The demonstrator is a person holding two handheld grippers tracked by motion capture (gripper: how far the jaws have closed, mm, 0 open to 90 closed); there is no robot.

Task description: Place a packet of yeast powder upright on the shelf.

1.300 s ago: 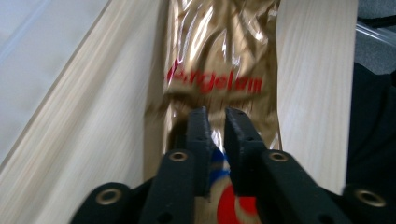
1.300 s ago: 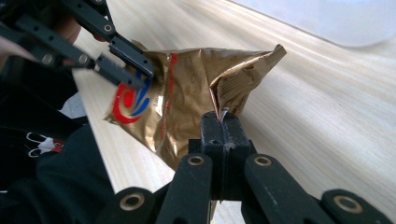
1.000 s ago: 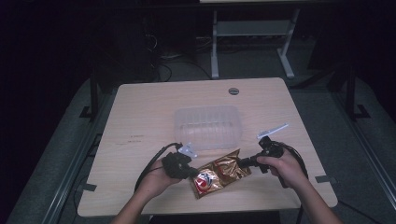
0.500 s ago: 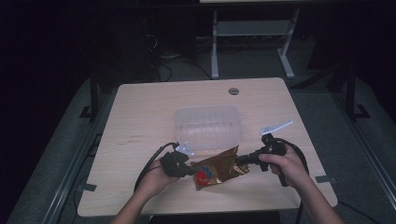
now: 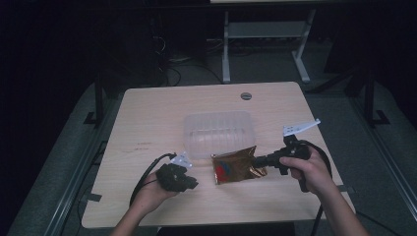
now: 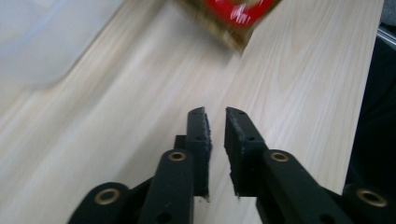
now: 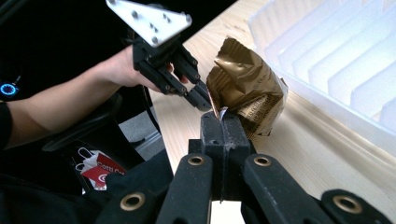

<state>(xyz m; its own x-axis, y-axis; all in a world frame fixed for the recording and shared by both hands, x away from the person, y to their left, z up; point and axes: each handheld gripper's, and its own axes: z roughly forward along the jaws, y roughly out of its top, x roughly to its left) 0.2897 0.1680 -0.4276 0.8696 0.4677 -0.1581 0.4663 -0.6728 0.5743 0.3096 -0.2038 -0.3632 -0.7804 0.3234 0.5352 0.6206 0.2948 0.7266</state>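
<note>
Low in the high view, right of centre, the right gripper [image 5: 257, 161] pinches one edge of a gold foil packet [image 5: 235, 167] with a red patch on its face. In the right gripper view the two black jaws stand pressed together at the middle of the frame, with a crumpled corner of the packet [image 7: 245, 88] caught between their tips; the rest of the pouch rises up and to the right of the jaws, just beside the ribbed wall of a clear plastic container [image 7: 336, 70] at the upper right. The packet sits on the pale wooden table [image 5: 147, 118] directly below the container [image 5: 219, 132] in the high view, its top edge touching or nearly touching the container's near wall (I cannot tell which).

The left gripper [image 5: 189, 182] lies at the lower left of the high view, apart from the packet, held in the person's left hand [image 5: 157, 189]. In the left gripper view its jaws stand slightly parted with a narrow gap between them and nothing in it; bare table lies beyond, the packet [image 6: 229, 16] is blurred at the top edge, and the container [image 6: 42, 37] is a white blur at the upper left. The right hand [image 5: 310, 169] grips its tool at the lower right.
</note>
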